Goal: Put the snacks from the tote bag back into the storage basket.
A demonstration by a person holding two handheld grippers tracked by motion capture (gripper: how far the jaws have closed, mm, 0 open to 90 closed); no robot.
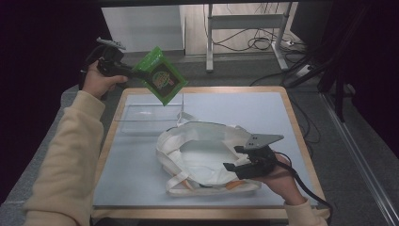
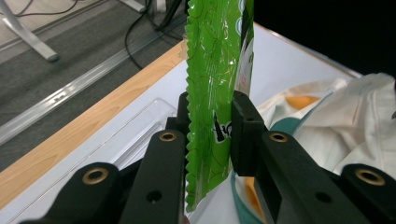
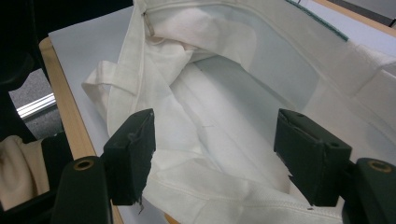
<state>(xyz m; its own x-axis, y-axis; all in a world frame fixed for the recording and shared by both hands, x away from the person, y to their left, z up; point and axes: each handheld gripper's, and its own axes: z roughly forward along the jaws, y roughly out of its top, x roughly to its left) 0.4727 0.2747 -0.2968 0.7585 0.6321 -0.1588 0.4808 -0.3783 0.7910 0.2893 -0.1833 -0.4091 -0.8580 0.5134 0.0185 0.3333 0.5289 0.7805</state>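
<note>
High view, upper left: left gripper (image 1: 126, 70) clamps the green packet (image 1: 160, 75), its label unreadable. Lower right, right gripper (image 1: 235, 157) gapes wide, empty, at the white bag (image 1: 197, 155).

The packet (image 1: 160, 75) is bright green with a dark round label and white print – its edge is saw-toothed. The cloth bag (image 1: 202, 155) is off-white, with teal trim and orange patches; the tabletop (image 1: 263, 108) is pale grey-blue, rimmed in light wood

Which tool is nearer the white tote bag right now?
Right. The right tool sits at the white tote bag, jaws wide at its mouth rim. The left tool is up beyond the table's far-left corner, clamping a green packet.
</note>
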